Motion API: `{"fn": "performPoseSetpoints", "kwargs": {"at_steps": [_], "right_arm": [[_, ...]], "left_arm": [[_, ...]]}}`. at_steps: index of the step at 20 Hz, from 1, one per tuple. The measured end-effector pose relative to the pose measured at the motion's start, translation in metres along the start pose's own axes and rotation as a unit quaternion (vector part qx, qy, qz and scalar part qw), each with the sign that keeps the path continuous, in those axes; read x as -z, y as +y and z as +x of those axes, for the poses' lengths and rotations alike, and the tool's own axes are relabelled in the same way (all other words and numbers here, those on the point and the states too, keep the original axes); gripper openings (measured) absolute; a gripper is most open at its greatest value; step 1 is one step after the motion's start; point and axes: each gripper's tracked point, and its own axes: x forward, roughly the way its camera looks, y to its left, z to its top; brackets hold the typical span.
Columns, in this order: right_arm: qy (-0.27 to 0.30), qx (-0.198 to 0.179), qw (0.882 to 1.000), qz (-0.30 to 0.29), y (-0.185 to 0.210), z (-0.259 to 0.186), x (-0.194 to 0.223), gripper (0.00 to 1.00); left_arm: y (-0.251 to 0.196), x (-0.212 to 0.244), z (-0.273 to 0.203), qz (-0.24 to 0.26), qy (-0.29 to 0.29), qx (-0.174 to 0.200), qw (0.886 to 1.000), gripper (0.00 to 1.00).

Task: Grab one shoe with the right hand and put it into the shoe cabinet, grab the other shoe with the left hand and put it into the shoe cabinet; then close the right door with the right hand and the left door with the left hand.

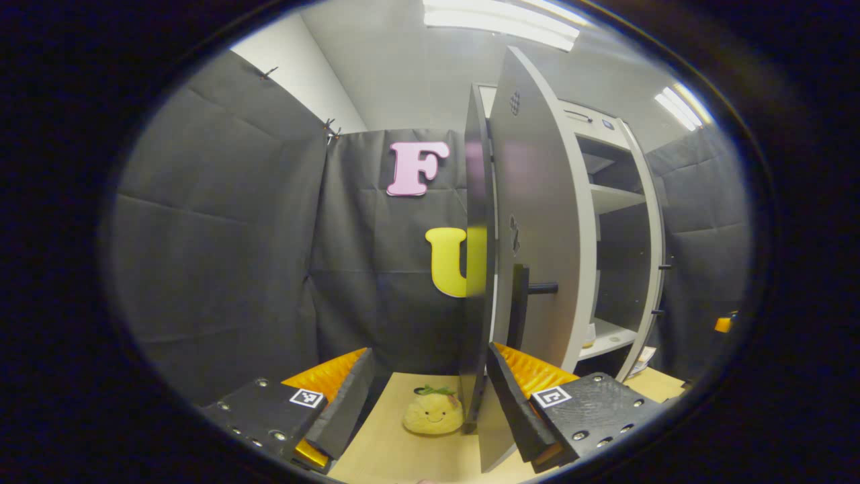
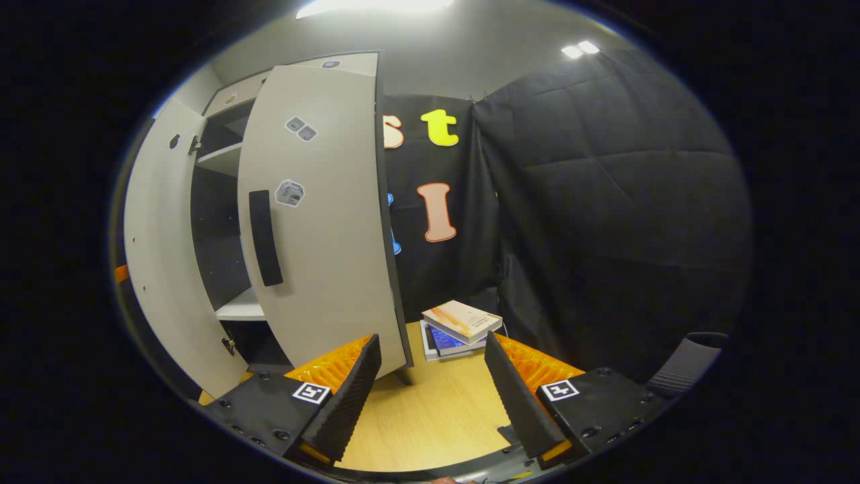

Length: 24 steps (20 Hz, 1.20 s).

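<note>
In the left gripper view, the left tool (image 1: 430, 403) points across a pale wooden table (image 1: 403, 457) toward a black cloth wall. Its fingers stand apart, holding nothing. Between them, at 6 o'clock, a small yellow plush toy (image 1: 434, 411) with a smiling face and a green sprig sits on the table. Just beside the toy, the left door (image 1: 537, 222) of the shoe cabinet (image 1: 621, 202) stands open, seen almost edge-on, its lower corner close to the tool's right-hand finger (image 1: 514, 400). A dark bar handle (image 1: 521, 306) sticks out from the door. Past the door, at 3 o'clock, pale shelves show inside the cabinet, with a dark interior behind them. Strip lights glow on the grey ceiling at 12 and 1 o'clock.

In the right gripper view, the right tool (image 2: 430, 396) also has its fingers spread, empty, over the same light wood surface. At 10 o'clock the right door (image 2: 322, 215) stands partly open, with a dark vertical handle (image 2: 265, 236) and small stickers on its face. The other door sits farther out at 9 o'clock. A stack of books (image 2: 460, 327) lies on the table near the centre, against the black cloth. No shoe can be made out on the shelves.
</note>
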Motion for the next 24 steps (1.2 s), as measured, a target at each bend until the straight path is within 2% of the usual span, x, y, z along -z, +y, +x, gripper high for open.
{"fn": "performPoseSetpoints", "kwargs": {"at_steps": [2,4,7,11,16,19,24], "right_arm": [[0.011,0.011,1.0,-0.003,-0.006,-0.003,0.006,0.98],[0.016,0.02,1.0,-0.011,-0.012,-0.005,0.007,0.98],[0.015,0.031,0.999,-0.011,-0.018,-0.009,0.0,0.98],[0.021,0.044,0.998,-0.047,-0.026,0.002,0.002,0.98],[0.032,0.009,0.999,-0.042,-0.01,0.037,0.009,0.98],[0.039,-0.022,0.998,-0.035,0.0,0.06,0.009,0.98],[0.035,-0.053,0.997,-0.035,0.001,0.083,0.008,0.98]], "left_arm": [[-0.007,-0.006,0.015,0.009,-0.007,0.014,1.0,0.95],[-0.005,-0.013,0.023,0.036,-0.017,0.004,0.999,0.94],[-0.009,-0.016,0.027,0.064,-0.018,0.011,0.998,0.95],[-0.012,-0.008,0.029,0.013,-0.005,0.013,1.0,0.95],[-0.021,-0.009,0.024,0.015,0.005,-0.02,1.0,0.94],[-0.043,-0.009,0.024,0.006,0.017,-0.018,1.0,0.94],[-0.097,-0.011,0.026,0.007,0.025,-0.014,1.0,0.94]]}}
